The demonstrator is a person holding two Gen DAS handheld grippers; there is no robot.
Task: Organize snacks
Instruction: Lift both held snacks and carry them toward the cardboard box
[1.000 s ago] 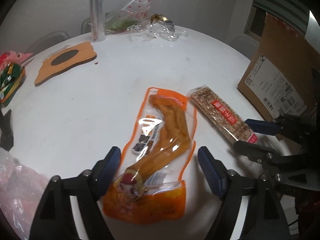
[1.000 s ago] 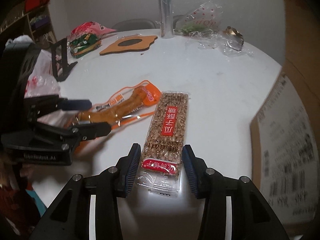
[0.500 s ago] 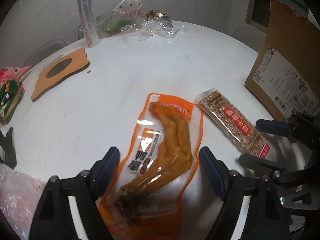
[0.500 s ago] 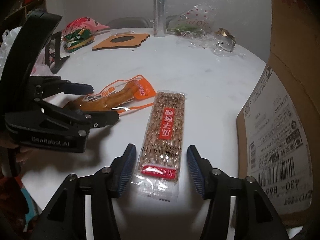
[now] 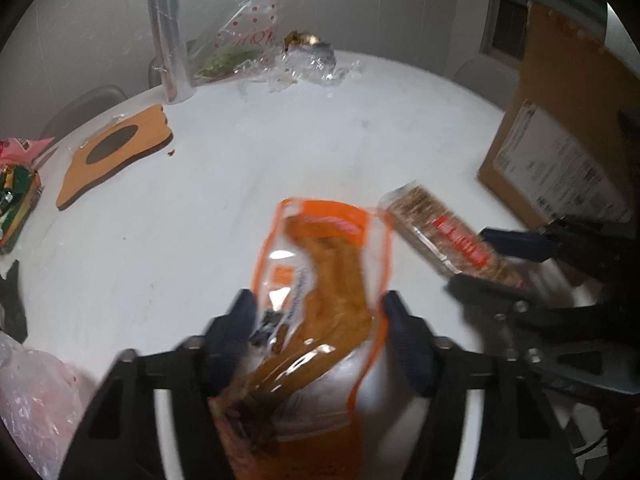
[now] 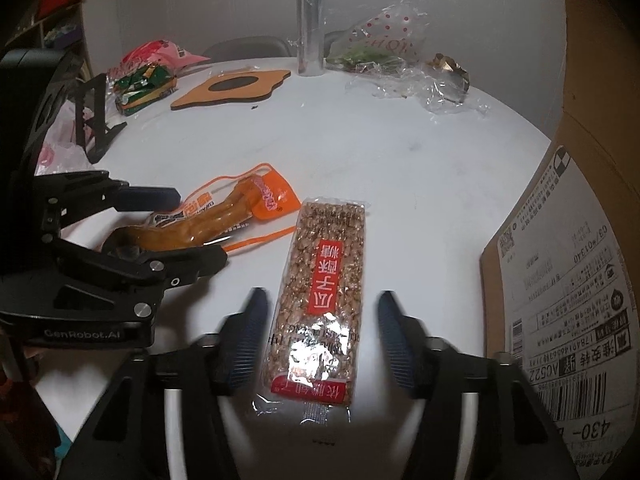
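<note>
An orange snack pouch [image 5: 320,292] lies between the fingers of my left gripper [image 5: 318,314], whose jaws have closed in onto its two sides. The pouch [image 6: 224,216] and the left gripper [image 6: 188,228] also show in the right wrist view. A clear-wrapped nut bar with a red label [image 6: 324,288] lies on the white round table [image 6: 380,152]. My right gripper [image 6: 320,328] is open and straddles the bar's near half, with a gap on each side. The bar [image 5: 448,236] also shows in the left wrist view, between the right gripper's fingers [image 5: 516,240].
A cardboard box [image 6: 576,280] stands at the table's right edge. At the back are a wooden cut-out board [image 6: 232,88], a foil roll [image 6: 310,16], crumpled clear wrappers [image 6: 416,80] and a dotted bag [image 6: 384,40]. Green and pink snack packs [image 6: 144,76], a black stand [image 6: 94,116] sit left.
My left gripper's jaws have closed in onto the orange pouch's sides. My right gripper has opened wider around the nut bar. Both views have shifted slightly.
</note>
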